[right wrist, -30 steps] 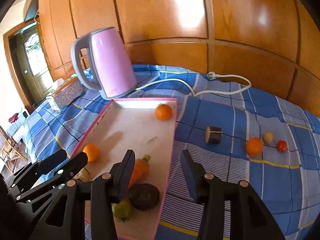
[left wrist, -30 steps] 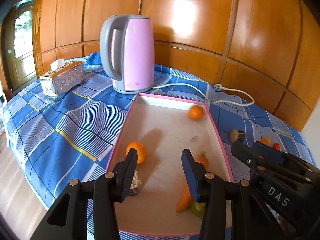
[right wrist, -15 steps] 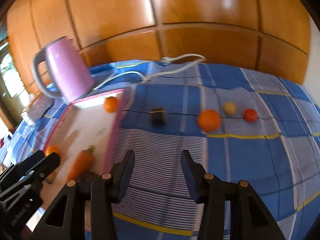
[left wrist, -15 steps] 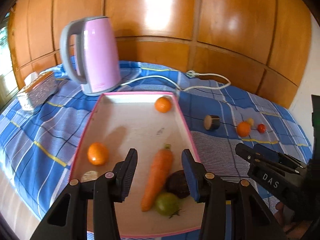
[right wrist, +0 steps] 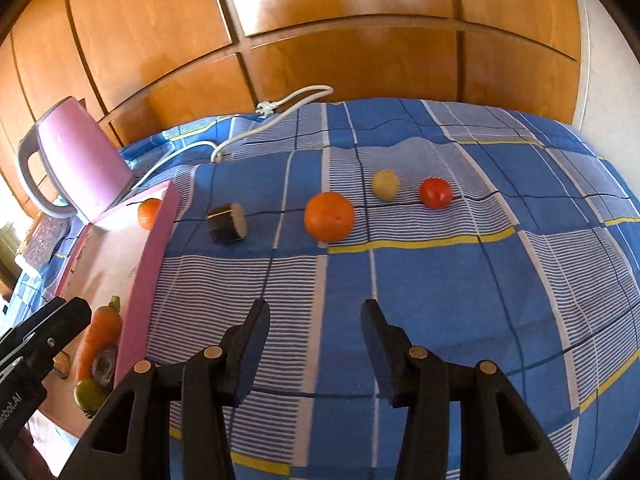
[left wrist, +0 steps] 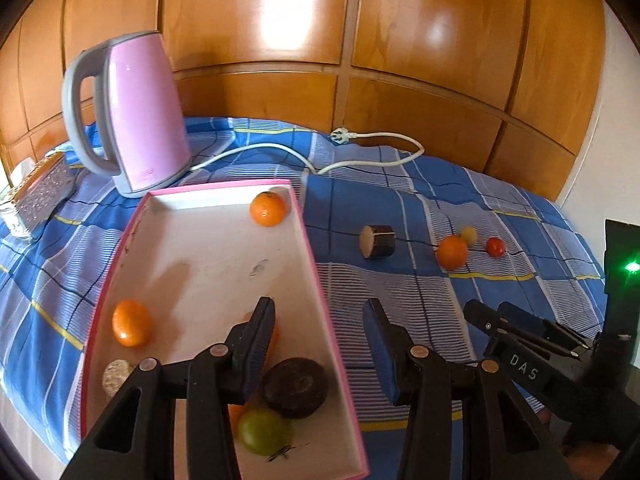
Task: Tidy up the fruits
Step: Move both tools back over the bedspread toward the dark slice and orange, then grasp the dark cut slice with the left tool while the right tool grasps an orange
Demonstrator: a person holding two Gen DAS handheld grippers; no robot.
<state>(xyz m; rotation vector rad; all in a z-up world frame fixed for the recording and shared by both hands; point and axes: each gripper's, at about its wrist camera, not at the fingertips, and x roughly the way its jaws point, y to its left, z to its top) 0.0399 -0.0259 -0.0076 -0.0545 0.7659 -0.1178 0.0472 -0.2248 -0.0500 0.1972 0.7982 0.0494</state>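
A pink-rimmed tray (left wrist: 316, 280) (right wrist: 154, 264) lies on the blue checked cloth. It holds two oranges (left wrist: 269, 209) (left wrist: 131, 323), a carrot (right wrist: 99, 332), a green fruit (left wrist: 264, 432) and a dark round piece (left wrist: 296, 387). On the cloth to the right lie a dark cut piece (right wrist: 227, 223), an orange (right wrist: 329, 217), a small yellow fruit (right wrist: 386, 185) and a red tomato (right wrist: 436, 193). My left gripper (left wrist: 320, 344) is open and empty over the tray's right rim. My right gripper (right wrist: 314, 346) is open and empty over the cloth, short of the orange.
A pink kettle (left wrist: 132, 112) stands behind the tray, its white cord (left wrist: 372, 136) trailing across the cloth. A silver box (left wrist: 40, 192) sits at the far left. A wooden panel wall (right wrist: 320, 32) backs the surface.
Both grippers have swung to the right. The left view moved from over the tray's middle to its right rim. The right view moved off the tray onto the cloth, nearer the loose fruits.
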